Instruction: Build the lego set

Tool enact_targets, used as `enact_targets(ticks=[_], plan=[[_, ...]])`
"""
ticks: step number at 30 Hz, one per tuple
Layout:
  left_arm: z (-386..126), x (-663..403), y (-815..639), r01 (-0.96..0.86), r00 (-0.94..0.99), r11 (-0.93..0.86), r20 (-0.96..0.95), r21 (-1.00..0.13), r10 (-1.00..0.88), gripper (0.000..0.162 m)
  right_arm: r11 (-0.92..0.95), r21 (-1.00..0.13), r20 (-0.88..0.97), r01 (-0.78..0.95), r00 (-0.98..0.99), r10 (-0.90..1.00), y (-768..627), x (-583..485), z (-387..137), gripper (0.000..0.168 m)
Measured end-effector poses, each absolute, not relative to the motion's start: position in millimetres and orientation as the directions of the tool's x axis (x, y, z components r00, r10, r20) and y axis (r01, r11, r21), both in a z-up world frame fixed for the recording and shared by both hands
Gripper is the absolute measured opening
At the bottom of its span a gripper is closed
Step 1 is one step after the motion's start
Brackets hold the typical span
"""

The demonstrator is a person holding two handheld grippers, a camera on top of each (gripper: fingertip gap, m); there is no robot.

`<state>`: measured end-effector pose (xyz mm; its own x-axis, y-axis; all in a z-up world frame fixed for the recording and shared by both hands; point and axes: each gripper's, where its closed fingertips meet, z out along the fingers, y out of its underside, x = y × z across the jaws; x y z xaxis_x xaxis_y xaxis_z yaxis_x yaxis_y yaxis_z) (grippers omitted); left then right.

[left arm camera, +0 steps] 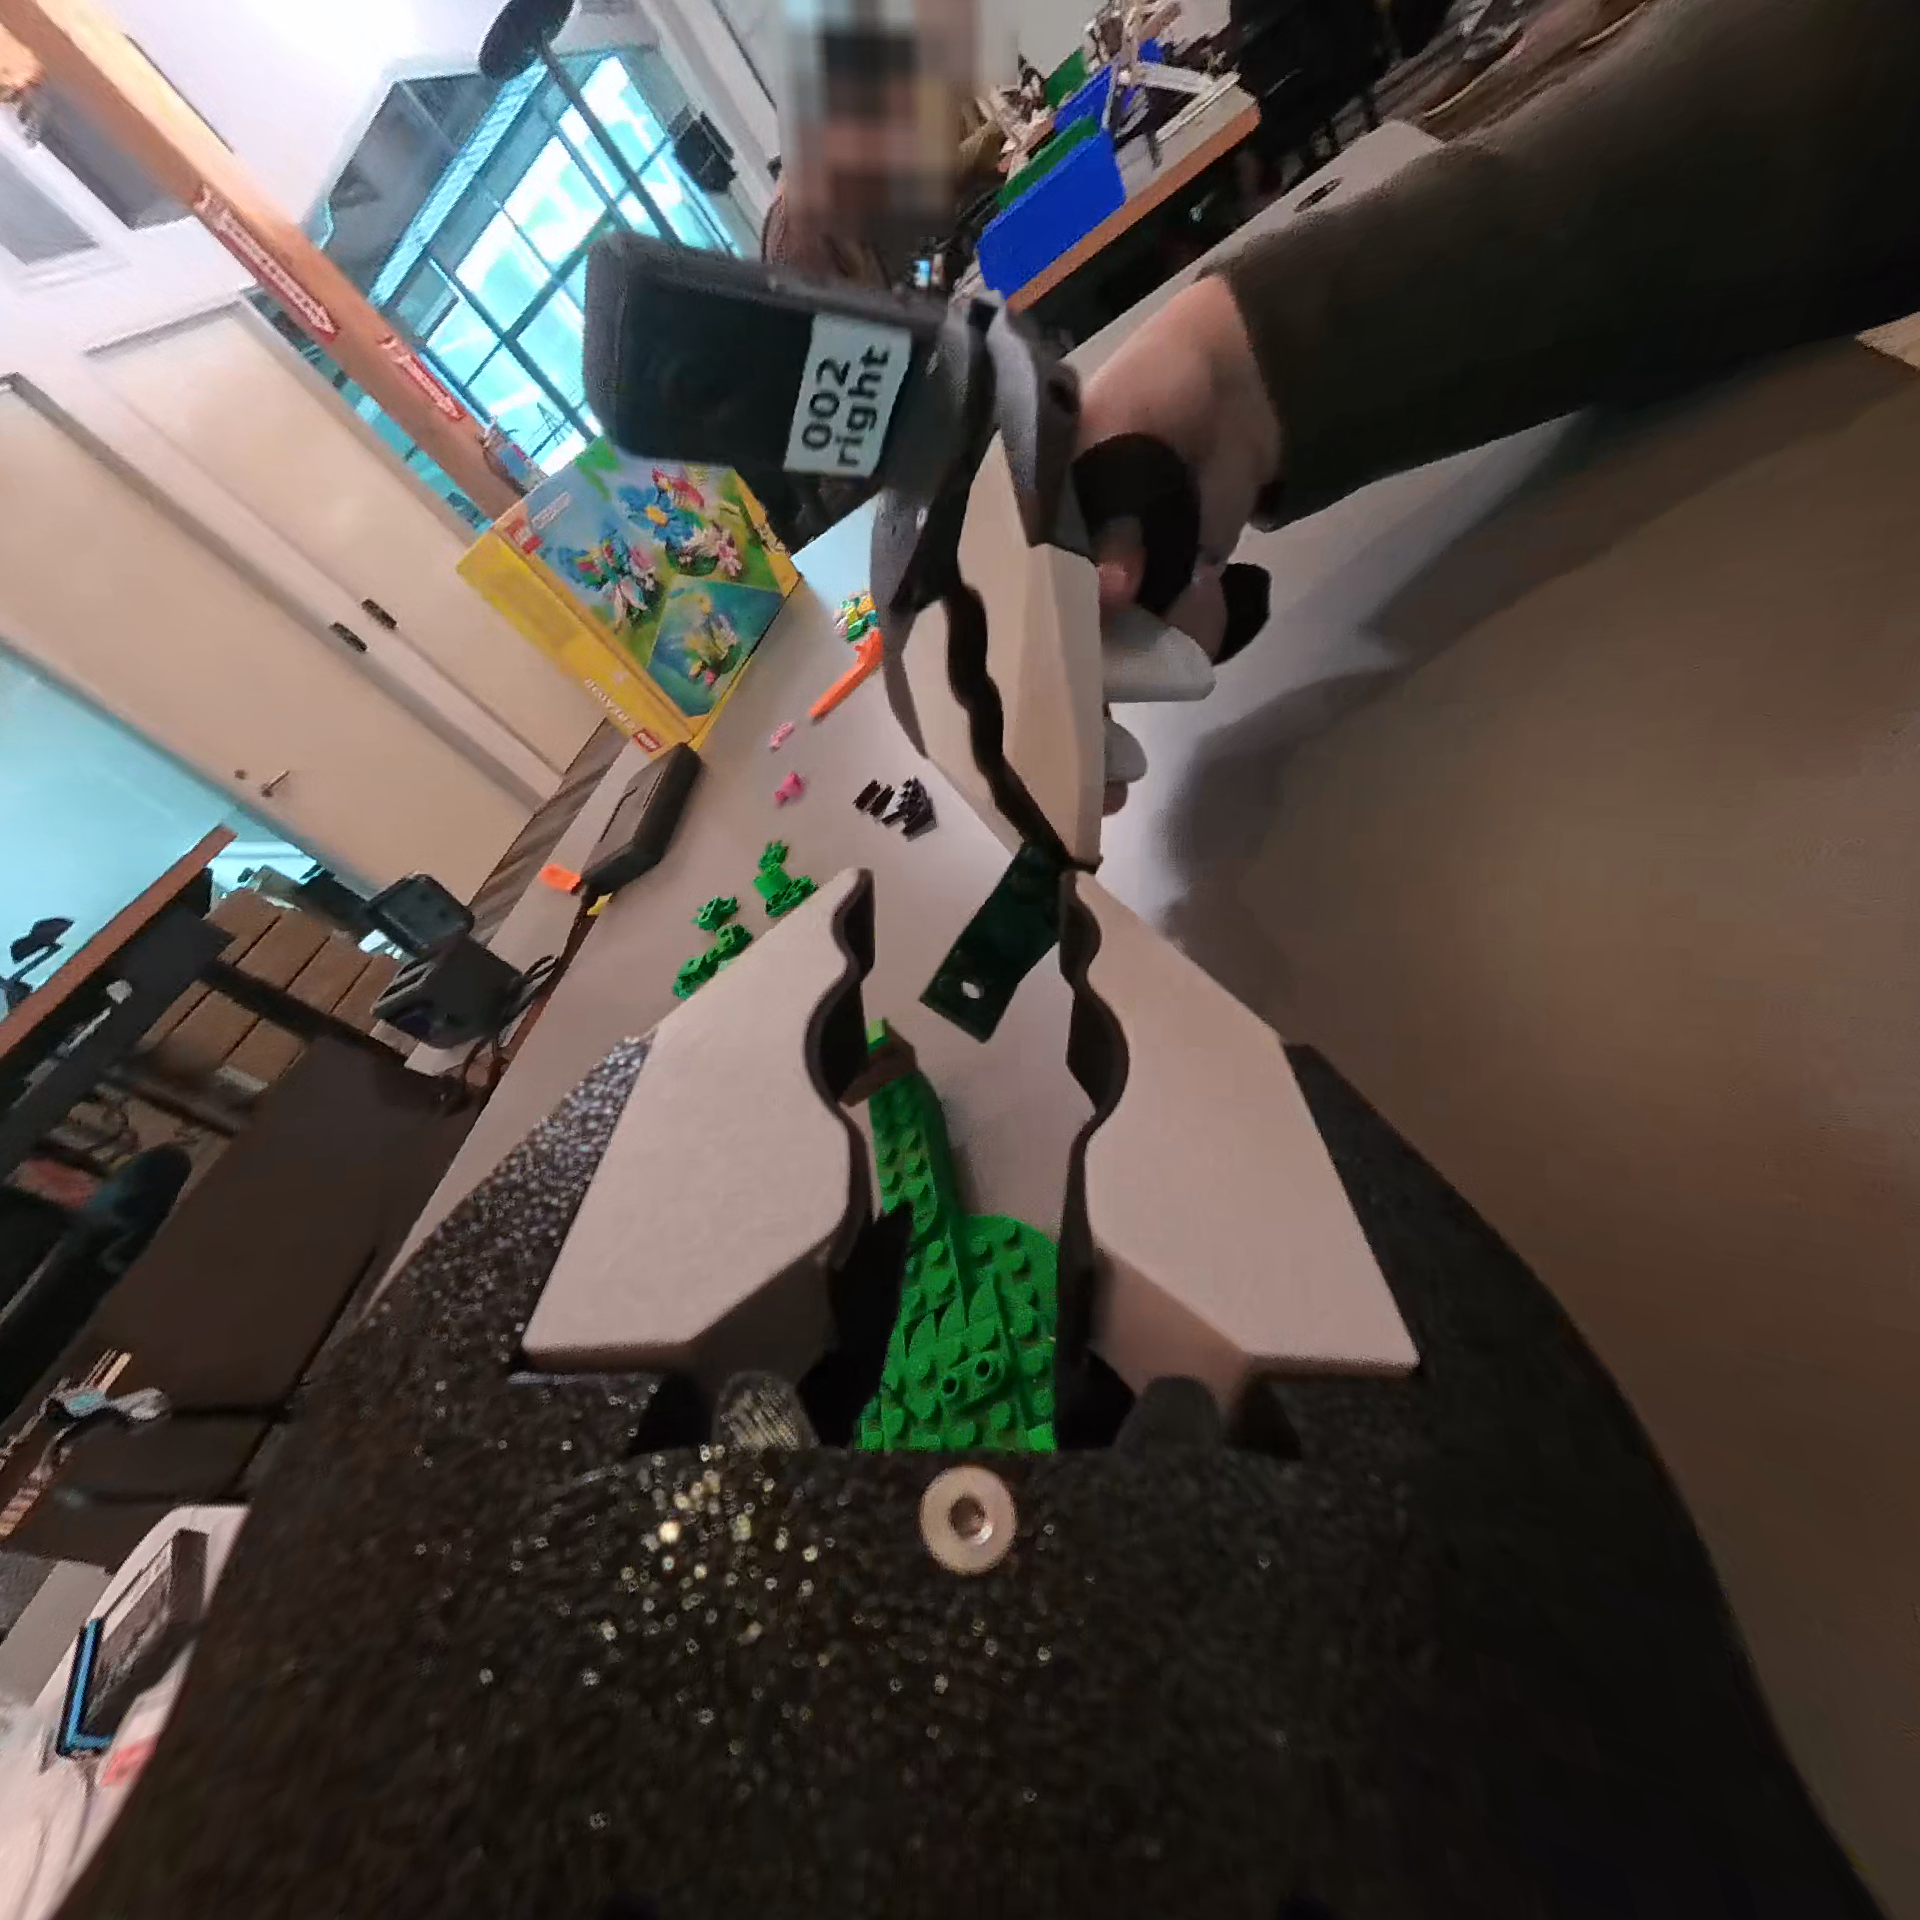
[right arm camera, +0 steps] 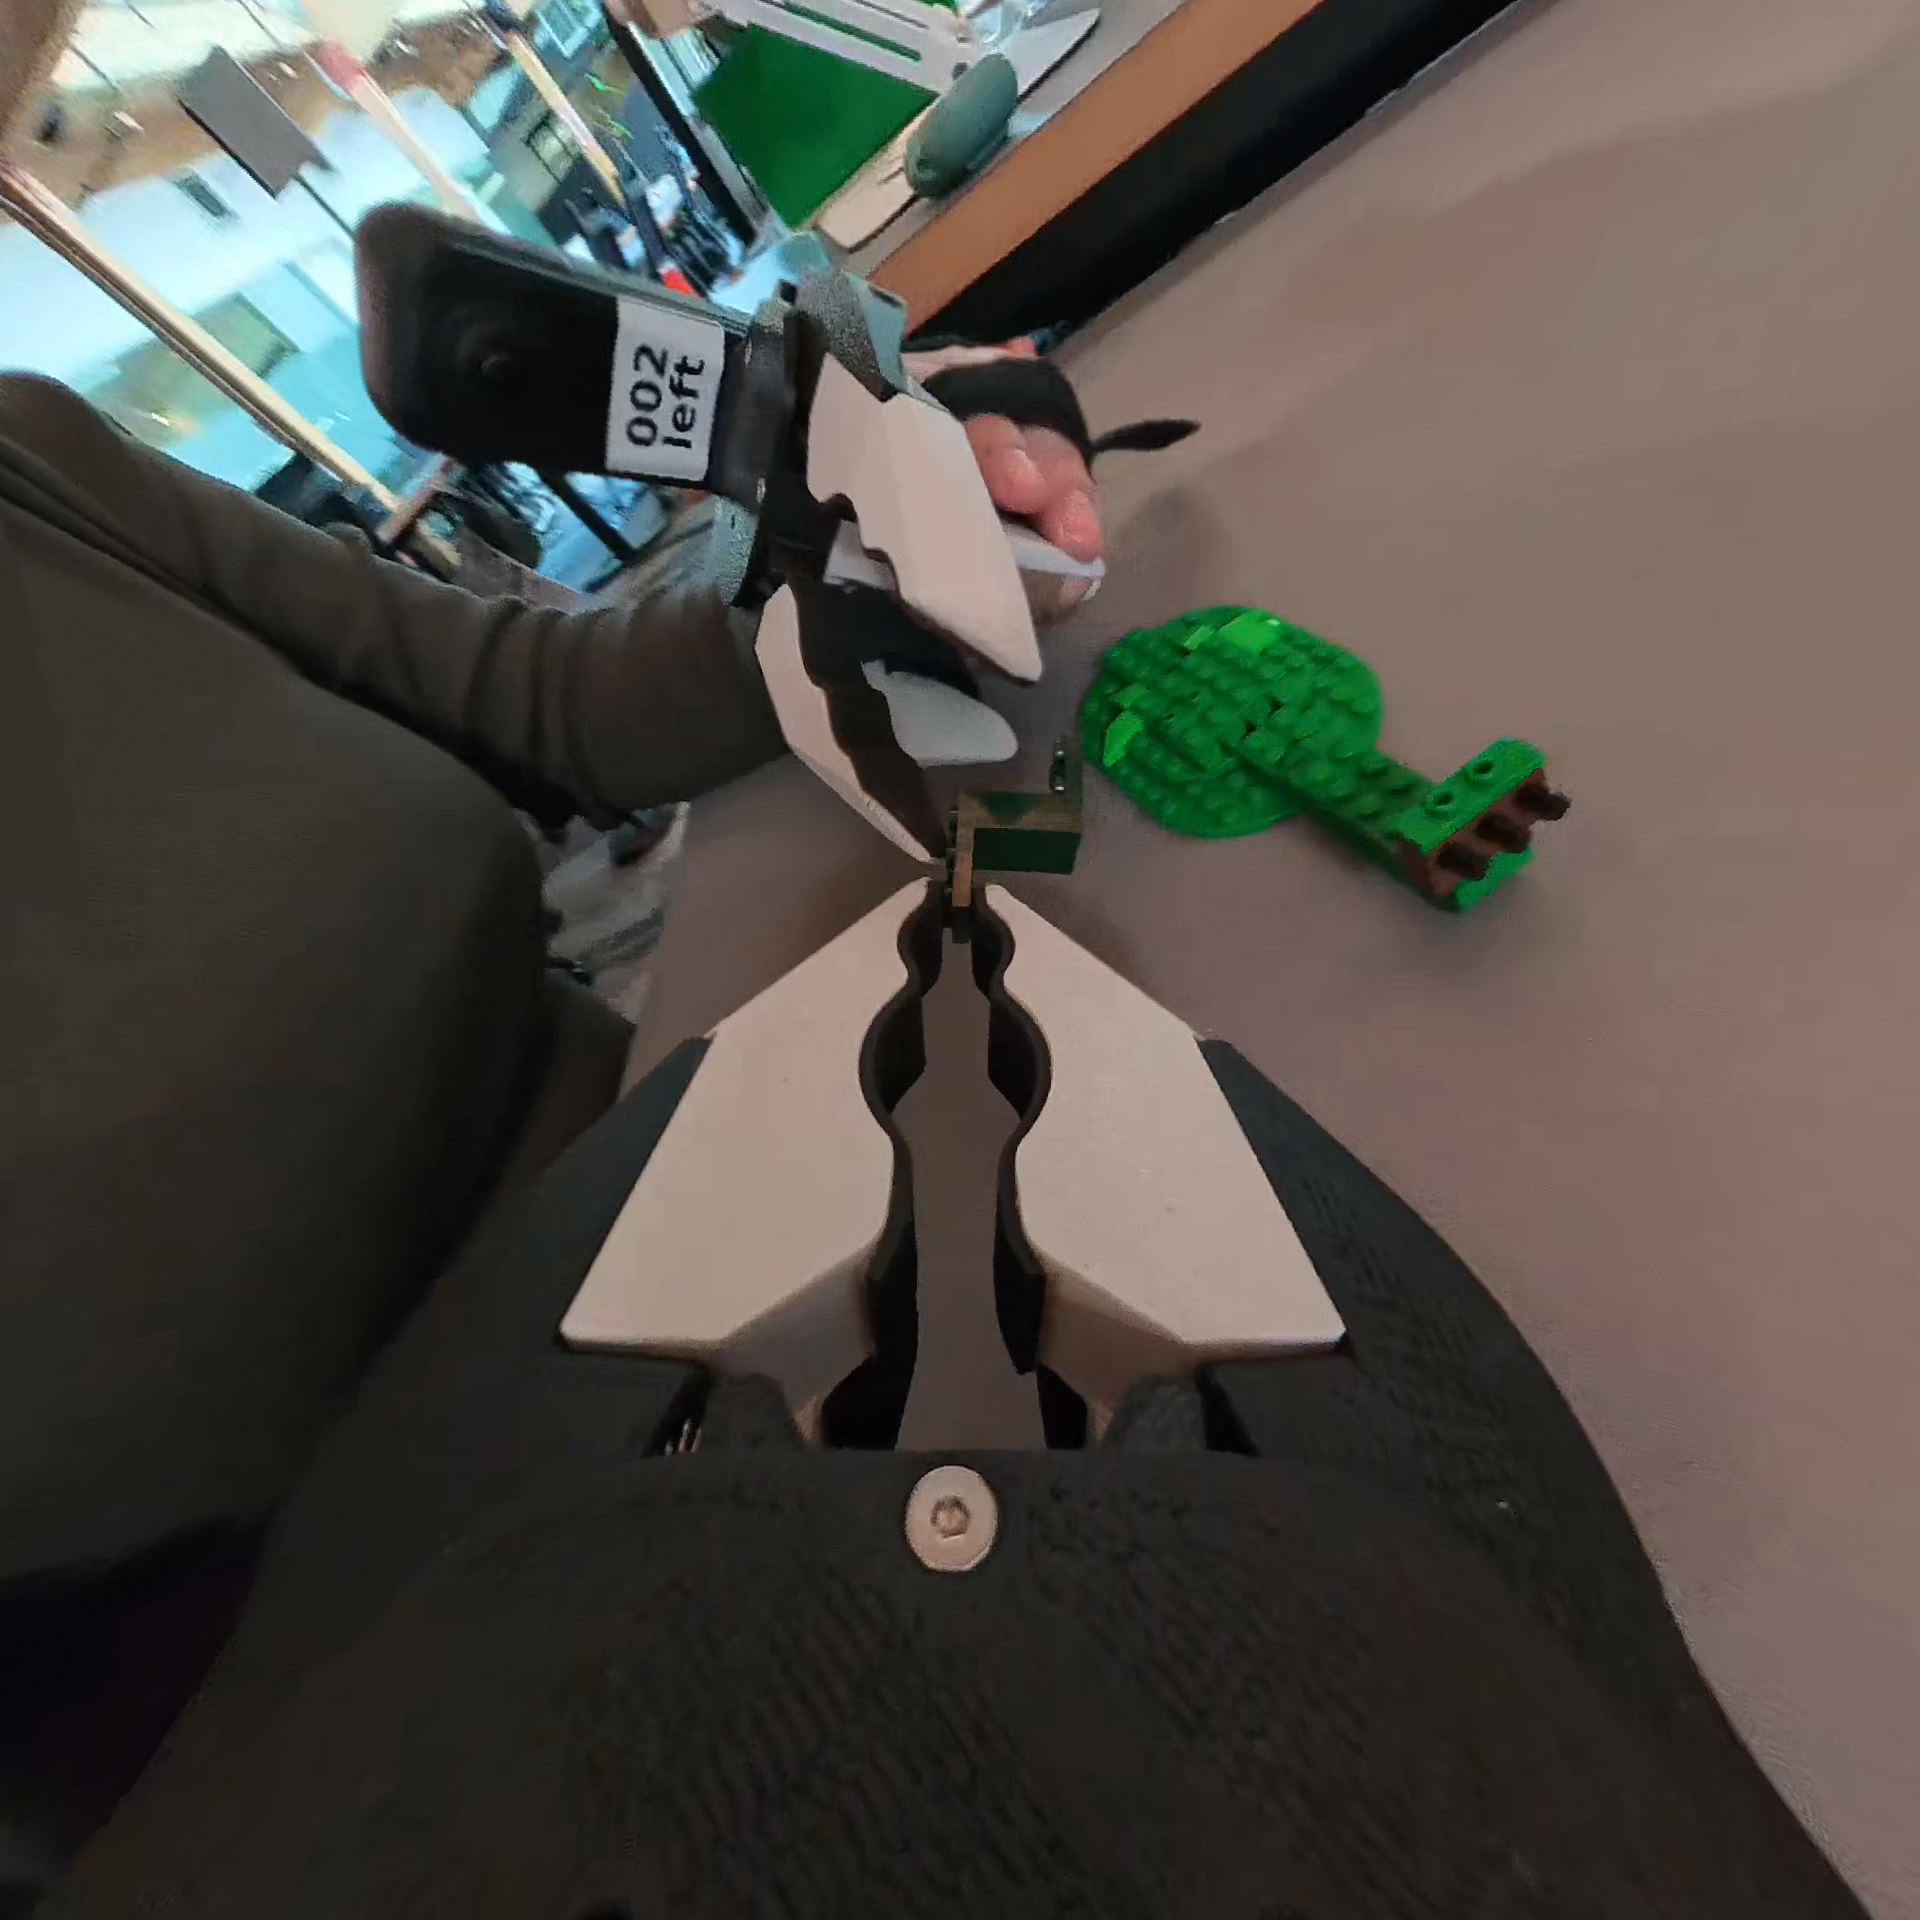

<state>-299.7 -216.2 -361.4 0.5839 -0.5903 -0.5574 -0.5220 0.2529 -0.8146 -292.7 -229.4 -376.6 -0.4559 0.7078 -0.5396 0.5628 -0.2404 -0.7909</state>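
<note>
Grey tabletop (right arm camera: pixel 1558 416) filled the space beyond both sets of jaws, with an office blurred behind it.

Pinched at the very tips of the right gripper (right arm camera: pixel 961 902) was a dark green piece (right arm camera: pixel 1023 836), its jaws closed on a thin edge of it; in the left wrist view the same piece (left arm camera: pixel 997 935) hung as a flat strip with a hole near its free end. It looked light, stiff and smooth, so I judged it could swivel or slip in so shallow a hold; a deeper bite across its flat faces would likely be steadier. The left gripper (left arm camera: pixel 961 914) had its jaws apart and empty, one tip close beside the strip; whether it touched could not be told.

Beyond the right jaws, off to their right, lay the build (right arm camera: pixel 1236 717): a round bright-green studded plate with a studded stem ending in a brown block with pegs. Seen through the gap of the left jaws, it sat beneath them. Rigid plastic, it should be pressed on over the plate rather than at the stem's end.

Farther past the left jaws were loose green bricks (left arm camera: pixel 727 935), black bits (left arm camera: pixel 899 805), pink bits (left arm camera: pixel 787 787) and a yellow box (left arm camera: pixel 634 582).
</note>
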Motion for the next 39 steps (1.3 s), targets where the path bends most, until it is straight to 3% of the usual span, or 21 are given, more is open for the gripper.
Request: enact_targets(ticks=[8,17,20,23,30,39], plan=[[-368.2,-300.4,-216.0,-0.62,0.527,0.264,-0.641,-0.739,-0.558,0.033,-0.385,-0.714,-0.681,0.585,-0.45,0.578,-225.5,-288.4,-368.4,0.003],[-381.6,-303.8,-211.6,-0.703,0.476,0.232,-0.687,-0.672,-0.549,0.017,-0.352,-0.721,-0.666,0.596,-0.459,0.587,-227.4,-286.0,-372.1,0.003],[-386.3,-313.4,-203.0,-0.707,0.534,0.123,-0.64,-0.696,-0.552,0.015,-0.255,-0.807,-0.515,0.532,-0.423,0.746,-210.2,-294.3,-380.0,0.011],[-391.9,-322.5,-197.6,-0.674,0.602,0.015,-0.562,-0.738,-0.567,0.015,0.026,-0.88,-0.179,0.475,-0.381,0.907,-189.4,-297.9,-393.2,0.023],[-404.8,-321.9,-200.2,-0.588,0.654,-0.116,-0.386,-0.8,-0.651,0.015,0.428,-0.874,0.298,0.231,-0.44,0.847,-203.2,-305.0,-379.8,0.031],[-409.2,-312.7,-205.2,-0.565,0.635,-0.132,-0.327,-0.815,-0.7,0.015,0.521,-0.821,0.378,0.235,-0.46,0.803,-206.8,-306.4,-392.3,0.026]])
